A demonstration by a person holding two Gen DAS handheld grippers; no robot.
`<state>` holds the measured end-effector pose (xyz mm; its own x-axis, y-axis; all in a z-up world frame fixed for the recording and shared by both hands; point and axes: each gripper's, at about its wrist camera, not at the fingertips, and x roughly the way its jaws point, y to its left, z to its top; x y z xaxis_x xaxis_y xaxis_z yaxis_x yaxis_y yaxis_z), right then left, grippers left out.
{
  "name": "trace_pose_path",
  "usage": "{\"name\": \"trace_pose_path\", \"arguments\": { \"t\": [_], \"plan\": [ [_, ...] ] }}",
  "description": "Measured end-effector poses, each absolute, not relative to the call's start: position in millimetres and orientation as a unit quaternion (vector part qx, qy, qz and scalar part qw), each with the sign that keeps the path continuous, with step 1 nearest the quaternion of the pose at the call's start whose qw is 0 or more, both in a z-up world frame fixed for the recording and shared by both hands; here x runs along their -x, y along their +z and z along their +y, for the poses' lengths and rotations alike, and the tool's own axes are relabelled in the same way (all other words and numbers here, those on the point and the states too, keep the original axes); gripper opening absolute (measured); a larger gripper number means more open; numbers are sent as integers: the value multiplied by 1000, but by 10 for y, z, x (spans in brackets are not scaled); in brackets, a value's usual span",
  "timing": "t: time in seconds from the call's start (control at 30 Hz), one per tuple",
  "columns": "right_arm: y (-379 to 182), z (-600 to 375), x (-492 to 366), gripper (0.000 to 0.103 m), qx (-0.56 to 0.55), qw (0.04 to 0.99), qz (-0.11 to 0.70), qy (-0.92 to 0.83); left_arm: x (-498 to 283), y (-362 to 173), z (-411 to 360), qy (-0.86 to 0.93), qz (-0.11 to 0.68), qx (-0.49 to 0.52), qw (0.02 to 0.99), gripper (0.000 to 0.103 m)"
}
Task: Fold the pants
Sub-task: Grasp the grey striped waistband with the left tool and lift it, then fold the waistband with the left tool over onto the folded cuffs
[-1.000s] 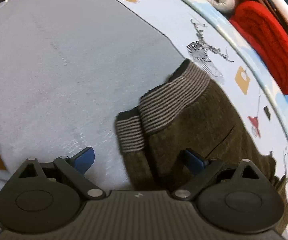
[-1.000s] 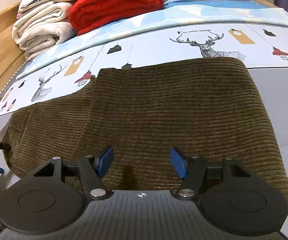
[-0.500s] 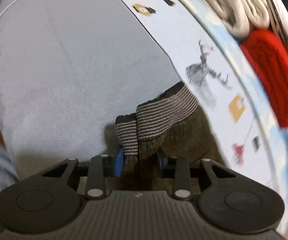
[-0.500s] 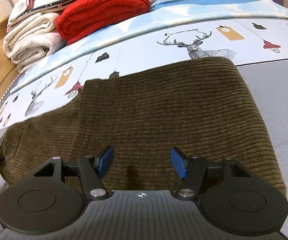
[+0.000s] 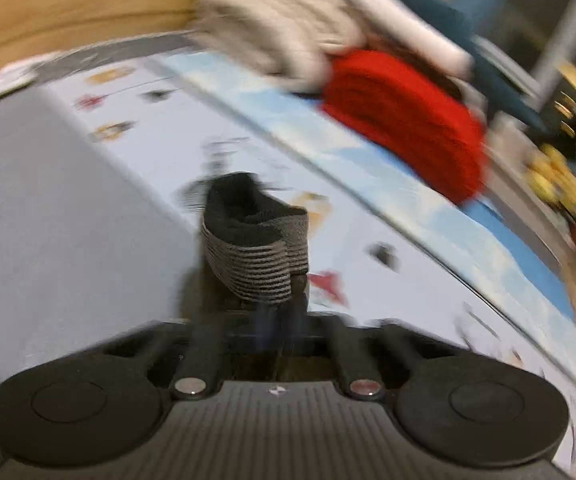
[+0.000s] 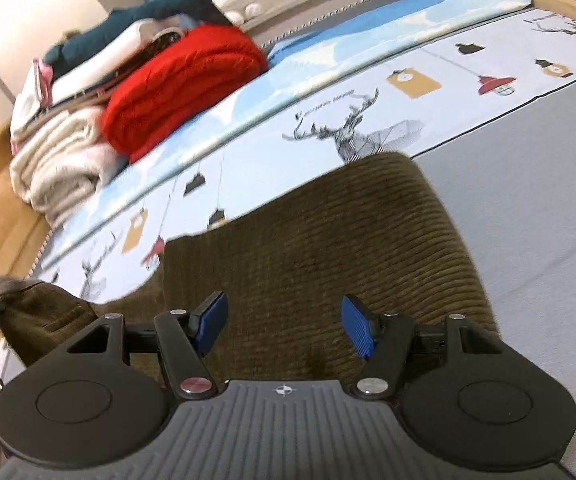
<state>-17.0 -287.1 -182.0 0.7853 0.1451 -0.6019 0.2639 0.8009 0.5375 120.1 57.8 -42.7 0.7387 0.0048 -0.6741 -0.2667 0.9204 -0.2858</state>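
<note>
Pants (image 6: 328, 264) in olive corduroy are lying spread on the bed (image 6: 548, 208), partly over the grey sheet and partly over the printed cover with its deer and lanterns; I am holding their leg end in my left tool (image 5: 278, 312), whose blue pads are pressed together on the fabric just below the striped cuffs (image 5: 256, 264), so both cuffs are sticking up past the fingertips with the bed well below them; gripping there is letting me carry both legs at once, which I judge is what a fold toward the waist calls for. From the right wrist view that lifted end (image 6: 44, 312) is showing at the far left, bunched and raised off the bed, while the broad body of the pants is staying flat. My right tool (image 6: 284, 326) is hovering above that flat part with its pads spread and nothing between them; I am keeping it there, I think, to pin or take the cloth as the legs come over. Folded blankets, a red one (image 6: 184, 84) and a cream one (image 6: 60, 160), are stacked at the far edge, clear of the work.
</note>
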Motion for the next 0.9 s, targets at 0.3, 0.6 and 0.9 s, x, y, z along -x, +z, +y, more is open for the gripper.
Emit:
{"name": "trace_pose_path", "arguments": {
  "t": [0.3,0.6,0.9],
  "plan": [
    [-1771,-3368,496,65,-365,881,293,-62,-846,-746,-1256,-95,410,88,903,4],
    [-1856,-3363,445,65,-403,860,309,-46,-1065,-1240,-603,4,391,30,920,80],
    [-1917,-3190,254,65,-367,865,339,-39,-1830,-1842,-399,15,447,-77,891,84]
  ]
}}
